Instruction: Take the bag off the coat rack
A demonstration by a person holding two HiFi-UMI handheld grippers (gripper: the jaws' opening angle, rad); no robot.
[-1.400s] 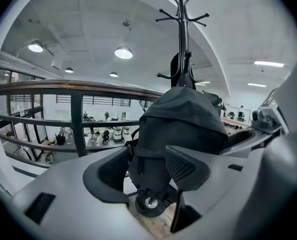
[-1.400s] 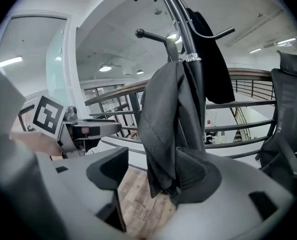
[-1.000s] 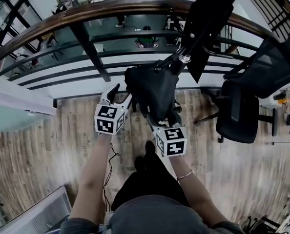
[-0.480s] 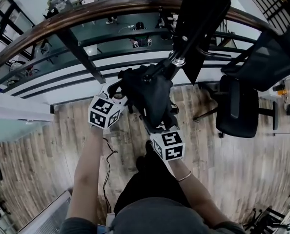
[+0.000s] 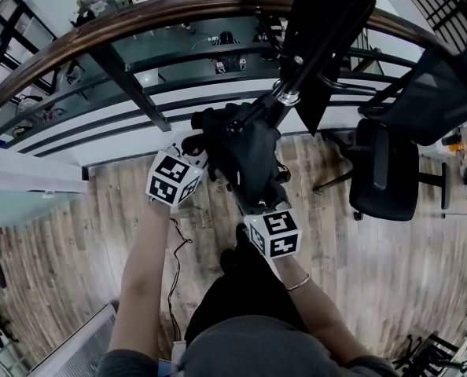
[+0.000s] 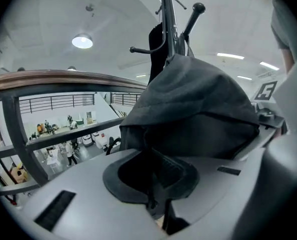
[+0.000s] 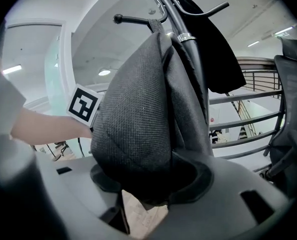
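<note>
My left gripper (image 5: 193,149) jaws closed narrow on a fold of the dark bag (image 5: 245,151), my right gripper (image 5: 255,199) jaws pinched on its lower end, bag hanging against the coat rack (image 5: 295,69) pole, wooden railing (image 5: 100,26) beyond the rack, black office chair (image 5: 383,171) beside it.

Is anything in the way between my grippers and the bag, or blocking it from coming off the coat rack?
Nothing stands between them: the left gripper and right gripper both have their jaws closed on the bag. It hangs by the hook, against the pole, with a dark coat behind.
</note>
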